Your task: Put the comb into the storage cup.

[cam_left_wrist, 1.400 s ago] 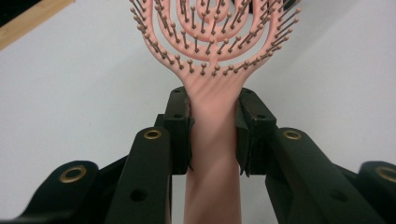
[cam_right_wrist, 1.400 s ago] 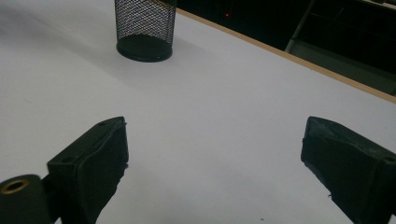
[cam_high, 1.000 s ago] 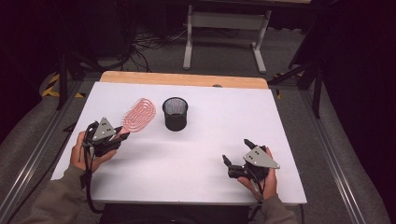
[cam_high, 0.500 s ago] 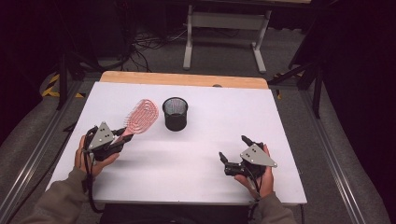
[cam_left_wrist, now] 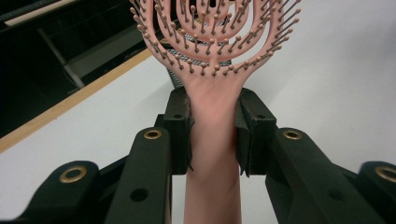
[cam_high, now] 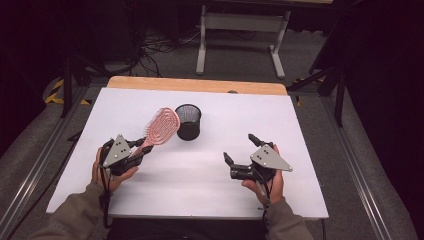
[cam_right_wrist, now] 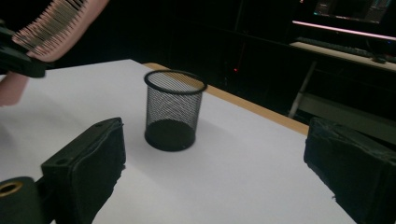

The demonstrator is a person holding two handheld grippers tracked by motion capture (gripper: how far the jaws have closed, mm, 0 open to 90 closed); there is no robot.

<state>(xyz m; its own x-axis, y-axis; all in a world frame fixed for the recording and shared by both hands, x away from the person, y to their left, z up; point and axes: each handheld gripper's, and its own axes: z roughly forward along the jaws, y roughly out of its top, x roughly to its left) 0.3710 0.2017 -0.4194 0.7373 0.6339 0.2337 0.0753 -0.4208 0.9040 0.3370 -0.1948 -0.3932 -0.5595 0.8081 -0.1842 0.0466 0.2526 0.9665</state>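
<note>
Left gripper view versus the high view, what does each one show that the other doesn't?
The left gripper view gives the close grip: the left tool has its jaws clamped on the pink hairbrush at the neck of the handle, bristles facing the camera. The high view gives the layout: the right tool, open and holding nothing, both forearms, and the black mesh cup standing just right of the brush head. Both show the brush, the left tool and the white table.
</note>
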